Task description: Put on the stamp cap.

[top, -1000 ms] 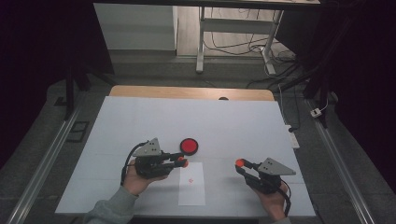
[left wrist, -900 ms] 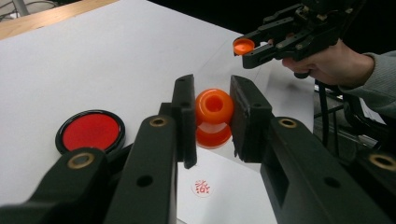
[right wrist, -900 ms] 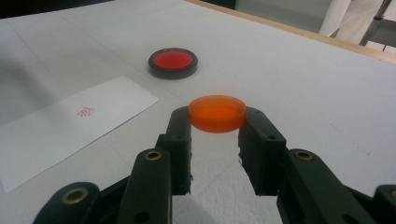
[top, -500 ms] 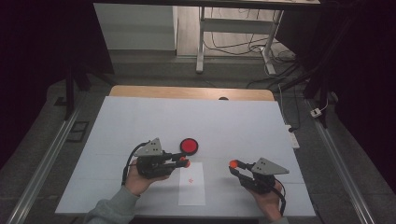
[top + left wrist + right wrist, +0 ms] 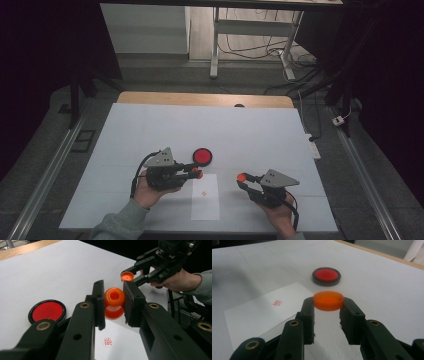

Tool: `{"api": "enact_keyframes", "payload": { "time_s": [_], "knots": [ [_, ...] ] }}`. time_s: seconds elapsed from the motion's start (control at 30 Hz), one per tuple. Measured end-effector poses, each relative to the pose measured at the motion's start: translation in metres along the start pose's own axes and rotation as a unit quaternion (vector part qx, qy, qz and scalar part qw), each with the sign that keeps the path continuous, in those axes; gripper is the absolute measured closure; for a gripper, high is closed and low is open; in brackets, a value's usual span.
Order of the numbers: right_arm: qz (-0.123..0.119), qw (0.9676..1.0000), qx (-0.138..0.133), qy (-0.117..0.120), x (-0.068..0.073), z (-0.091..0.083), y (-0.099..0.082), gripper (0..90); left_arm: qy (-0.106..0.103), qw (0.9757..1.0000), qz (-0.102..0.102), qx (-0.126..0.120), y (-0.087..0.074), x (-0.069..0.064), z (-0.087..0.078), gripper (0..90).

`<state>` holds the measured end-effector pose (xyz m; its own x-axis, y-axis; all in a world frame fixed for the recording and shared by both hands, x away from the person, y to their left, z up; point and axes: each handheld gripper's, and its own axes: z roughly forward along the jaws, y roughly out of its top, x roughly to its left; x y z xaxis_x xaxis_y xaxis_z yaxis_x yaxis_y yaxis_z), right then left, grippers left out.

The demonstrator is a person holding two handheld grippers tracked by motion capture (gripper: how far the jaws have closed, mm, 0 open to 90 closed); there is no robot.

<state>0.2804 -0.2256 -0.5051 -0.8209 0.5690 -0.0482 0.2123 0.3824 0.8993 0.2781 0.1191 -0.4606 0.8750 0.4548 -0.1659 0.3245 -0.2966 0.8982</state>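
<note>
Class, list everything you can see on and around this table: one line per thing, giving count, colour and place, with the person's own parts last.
Stamp body: one, orange, held in left claw.
Cap: one, orange, held in right claw.
Ink pad: one, red in black rim, mid-table.
Paper sheet: one, white with red stamp mark, near edge between hands.
Table: one, white top, wooden far edge.
Left claw: one, black.
Right claw: one, black.
Hands: two, grey sleeves, bottom edge.

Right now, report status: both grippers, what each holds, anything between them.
Left gripper shut on orange stamp. Right gripper shut on orange cap. Stamped paper between them on the table; red ink pad sits open beyond.
</note>
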Motion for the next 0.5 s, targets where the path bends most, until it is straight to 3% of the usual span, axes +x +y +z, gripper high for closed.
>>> {"api": "enact_keyframes", "payload": {
  "time_s": [0.5],
  "knots": [
    [-0.01,0.9996,0.007,0.025,0.014,0.019,0.006,65.2,-0.006,1.0,-0.007,-0.002,0.0,0.003,0.0,72.1]
  ]
}}
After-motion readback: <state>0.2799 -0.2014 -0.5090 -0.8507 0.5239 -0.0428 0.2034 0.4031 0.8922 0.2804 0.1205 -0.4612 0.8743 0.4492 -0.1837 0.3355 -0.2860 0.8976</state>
